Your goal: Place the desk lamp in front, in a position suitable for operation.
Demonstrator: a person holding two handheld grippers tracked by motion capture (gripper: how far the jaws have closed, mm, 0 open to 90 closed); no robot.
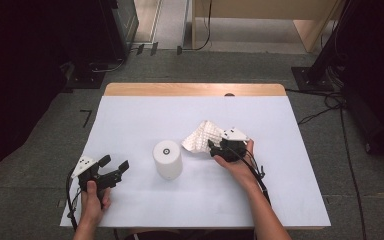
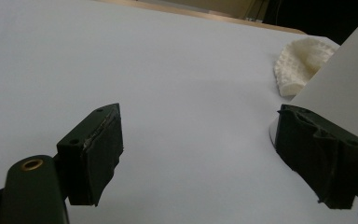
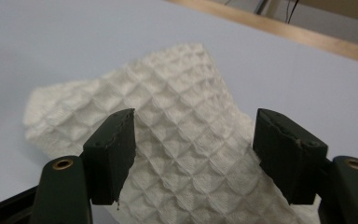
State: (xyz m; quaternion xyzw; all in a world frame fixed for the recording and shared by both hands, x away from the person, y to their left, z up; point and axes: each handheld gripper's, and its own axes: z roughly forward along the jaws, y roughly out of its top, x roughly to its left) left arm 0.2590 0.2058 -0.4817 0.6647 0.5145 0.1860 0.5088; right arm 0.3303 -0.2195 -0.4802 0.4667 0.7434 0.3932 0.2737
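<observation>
A crumpled white waffle-weave cloth [image 1: 202, 135] lies right of the table's middle. My right gripper [image 1: 212, 146] reaches it from the near right side. In the right gripper view the cloth [image 3: 177, 140] lies between the two jaws of that gripper [image 3: 196, 116], which stand apart on either side of a raised fold without visibly squeezing it. A white cylinder [image 1: 167, 159] with a ring on its top stands upright at the centre. My left gripper [image 1: 115, 162] hovers near the front left with its jaws apart. Its own view shows the left gripper [image 2: 200, 114] open over bare tabletop, the cylinder [image 2: 345, 88] just beyond its right jaw and the cloth [image 2: 303, 63] behind.
The table [image 1: 145, 115] has a white cover and a wooden strip [image 1: 195, 89] along its far edge. Beyond it are grey floor, cables [image 1: 325, 107] at the right and dark equipment at the left.
</observation>
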